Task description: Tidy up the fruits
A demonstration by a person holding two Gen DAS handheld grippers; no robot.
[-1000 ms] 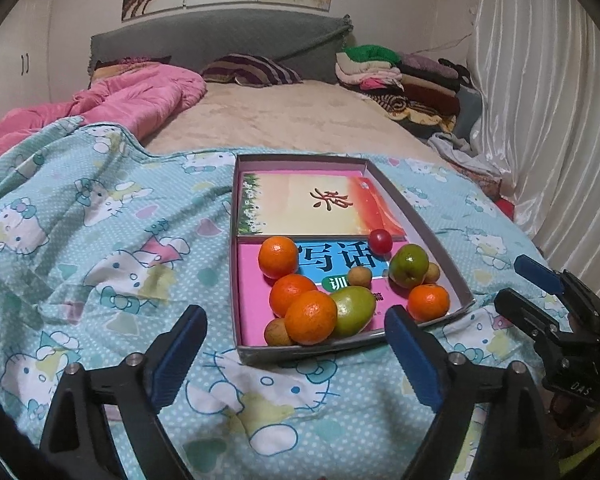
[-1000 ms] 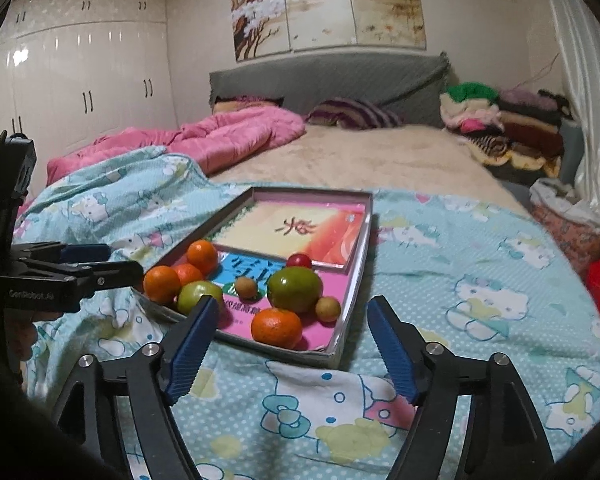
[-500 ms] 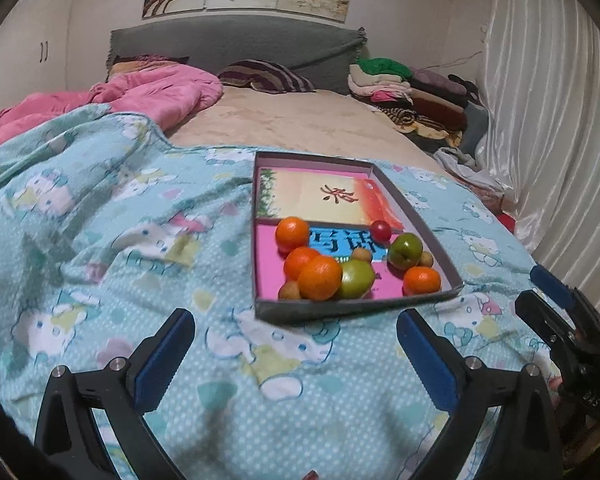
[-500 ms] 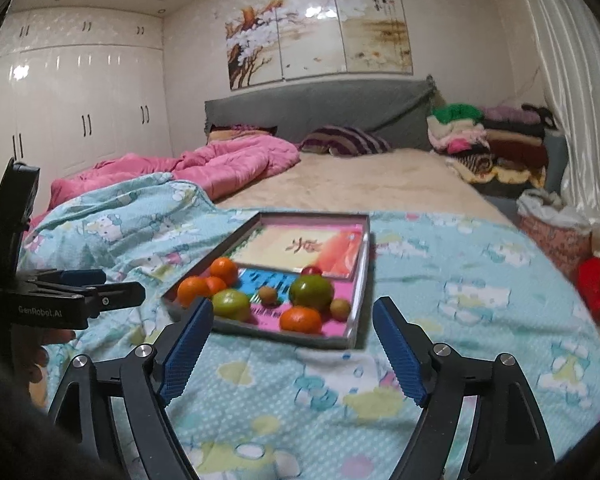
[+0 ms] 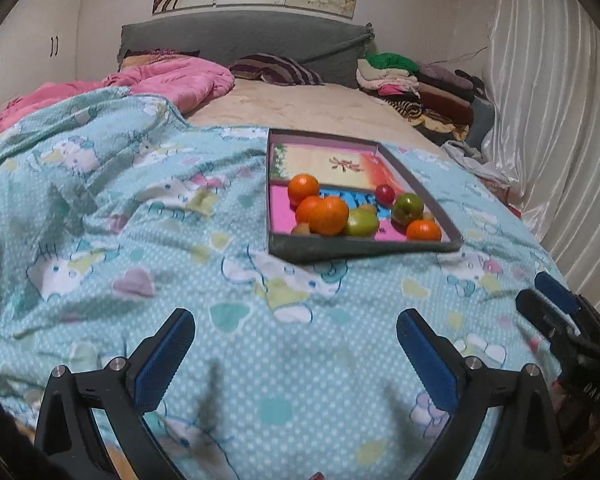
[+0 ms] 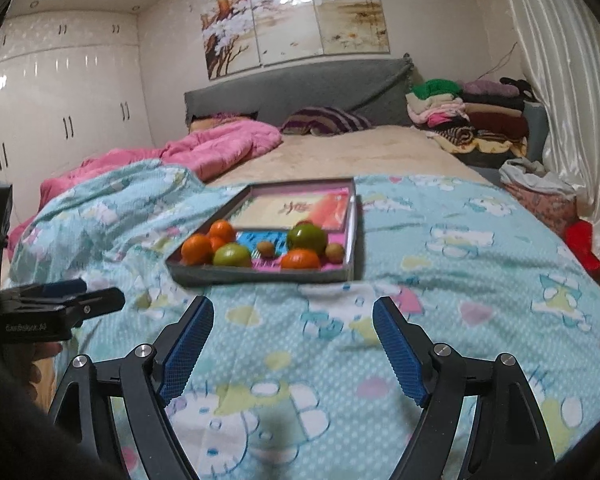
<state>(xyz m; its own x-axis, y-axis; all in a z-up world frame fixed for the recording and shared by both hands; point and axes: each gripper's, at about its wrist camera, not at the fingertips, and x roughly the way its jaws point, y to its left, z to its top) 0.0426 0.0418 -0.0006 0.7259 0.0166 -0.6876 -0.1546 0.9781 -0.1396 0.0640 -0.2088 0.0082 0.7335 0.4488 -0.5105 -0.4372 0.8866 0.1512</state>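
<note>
A shallow grey tray (image 5: 364, 249) lies on the bed and holds the fruit at its near end. There are several oranges (image 5: 330, 216), two green fruits (image 5: 408, 208), a small red one (image 5: 385, 193) and small brown ones (image 6: 266, 249). My left gripper (image 5: 296, 320) hovers open over the blanket, well short of the tray, with nothing between its fingers. My right gripper (image 6: 293, 304) is open and empty too, also short of the tray (image 6: 260, 276). Each gripper shows at the edge of the other's view: the right gripper (image 5: 552, 300), the left gripper (image 6: 80, 300).
The bed is covered by a light blue cartoon blanket (image 5: 140, 240). A pink quilt (image 5: 172, 80) is bunched at the far left. Folded clothes (image 5: 412, 80) are stacked at the far right, by a white curtain (image 5: 548, 120). A hand (image 6: 32, 364) grips the left tool.
Both grippers have drawn back from the tray, which now looks smaller and farther off. The left jaws have spread a little wider. The fruit has not moved.
</note>
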